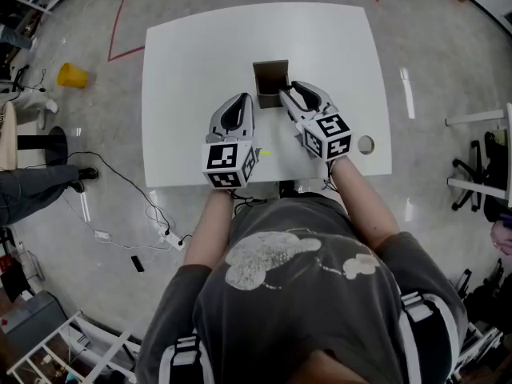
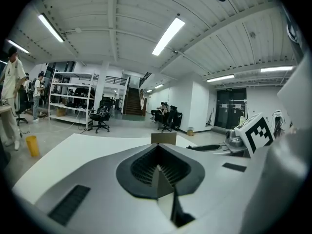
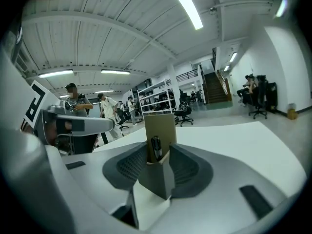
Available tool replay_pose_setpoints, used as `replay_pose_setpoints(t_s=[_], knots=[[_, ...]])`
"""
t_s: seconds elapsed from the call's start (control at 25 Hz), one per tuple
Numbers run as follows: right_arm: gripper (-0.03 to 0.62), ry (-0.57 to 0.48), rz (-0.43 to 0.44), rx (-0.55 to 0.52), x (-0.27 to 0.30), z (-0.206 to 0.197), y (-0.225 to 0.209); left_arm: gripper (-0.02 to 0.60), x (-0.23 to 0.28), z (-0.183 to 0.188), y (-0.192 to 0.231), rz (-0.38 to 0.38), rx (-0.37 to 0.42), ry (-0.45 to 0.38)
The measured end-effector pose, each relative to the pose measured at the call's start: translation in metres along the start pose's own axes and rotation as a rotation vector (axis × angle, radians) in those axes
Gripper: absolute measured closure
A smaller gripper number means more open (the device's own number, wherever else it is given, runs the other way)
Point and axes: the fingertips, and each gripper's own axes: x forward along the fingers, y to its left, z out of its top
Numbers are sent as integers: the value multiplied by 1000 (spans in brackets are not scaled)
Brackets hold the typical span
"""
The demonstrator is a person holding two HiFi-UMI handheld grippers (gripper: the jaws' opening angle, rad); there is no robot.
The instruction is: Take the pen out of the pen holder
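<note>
My right gripper (image 1: pixel 285 95) sits just right of centre in the head view, tips against the lower right corner of the pen holder (image 1: pixel 270 79). The holder is a plain brown, box-like upright standing on the white table (image 1: pixel 184 70), slightly above the middle of the frame.

In my right gripper view the jaws of the right gripper (image 3: pixel 155 168) are pressed together into a single wedge at lower centre. The pen holder (image 3: pixel 160 123) rises straight behind their tips. The pen (image 3: pixel 156 148) is a short dark stick standing upright against the holder's face, low down and just above my closed tips. I cannot tell whether the tips touch it.

My left gripper (image 1: pixel 243 99) lies just left of the right one in the head view, a little short of the holder. In the left gripper view, the left gripper (image 2: pixel 158 172) has its jaws shut too, with nothing between them. The holder (image 2: pixel 163 138) shows small and brown beyond them at centre, and my right gripper (image 2: pixel 234 141) is at the right edge.
</note>
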Motion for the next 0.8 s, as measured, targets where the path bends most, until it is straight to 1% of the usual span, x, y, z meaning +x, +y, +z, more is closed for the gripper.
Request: replay_pose_setpoints(t_s=[0.16, 0.28, 0.32, 0.36, 0.52, 0.64, 0.8], knots=[[468, -1, -2, -31, 7, -1, 1, 574, 6, -4, 3, 8, 1, 12], [470, 0, 15, -56, 9, 2, 4, 574, 9, -5, 3, 10, 3, 19], [488, 0, 19, -61, 10, 3, 4, 574, 10, -5, 2, 11, 5, 20], [524, 0, 20, -66, 9, 4, 3, 574, 11, -5, 1, 11, 8, 19], [528, -8, 27, -70, 7, 7, 3, 574, 11, -6, 0, 17, 10, 16], [530, -32, 29, -79, 6, 14, 7, 574, 8, -6, 1, 16, 11, 13], [530, -89, 14, -85, -2, 34, 8, 574, 3, -2, 0, 8, 25, 3]])
